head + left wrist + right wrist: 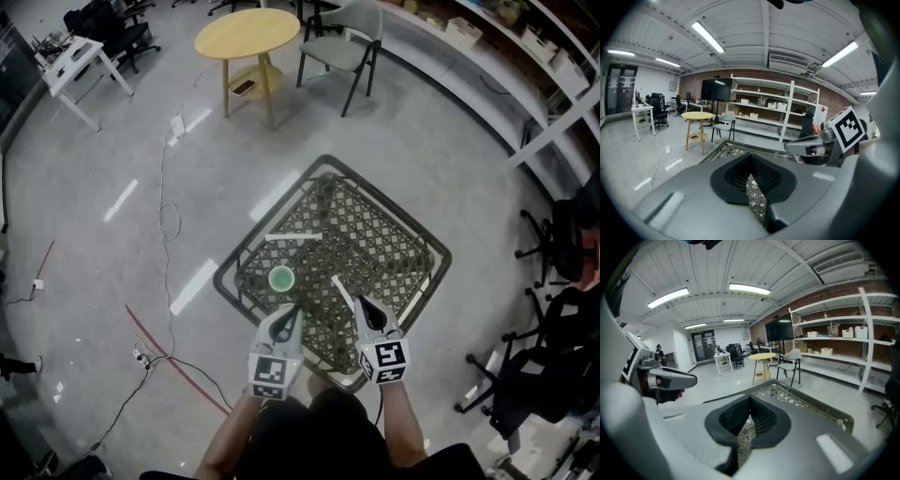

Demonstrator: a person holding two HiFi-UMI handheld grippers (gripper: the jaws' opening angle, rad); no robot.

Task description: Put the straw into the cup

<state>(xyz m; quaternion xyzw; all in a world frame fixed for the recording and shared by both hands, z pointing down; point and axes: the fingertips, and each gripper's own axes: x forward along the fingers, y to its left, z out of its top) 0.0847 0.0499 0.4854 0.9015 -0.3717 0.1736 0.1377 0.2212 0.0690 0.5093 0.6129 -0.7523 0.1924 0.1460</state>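
Note:
A small green cup stands upright on the dark lattice-top table. One white straw lies flat on the table beyond the cup. A second white straw lies to the cup's right, its near end by the tip of my right gripper. My left gripper hovers just on the near side of the cup. Both grippers look shut and empty: the left gripper and the right gripper show only lattice table past their jaws. Neither cup nor straws appear in the gripper views.
A round yellow table and a grey chair stand beyond the lattice table. A white desk is far left. Cables trail over the floor at left. Black office chairs crowd the right, with shelves behind.

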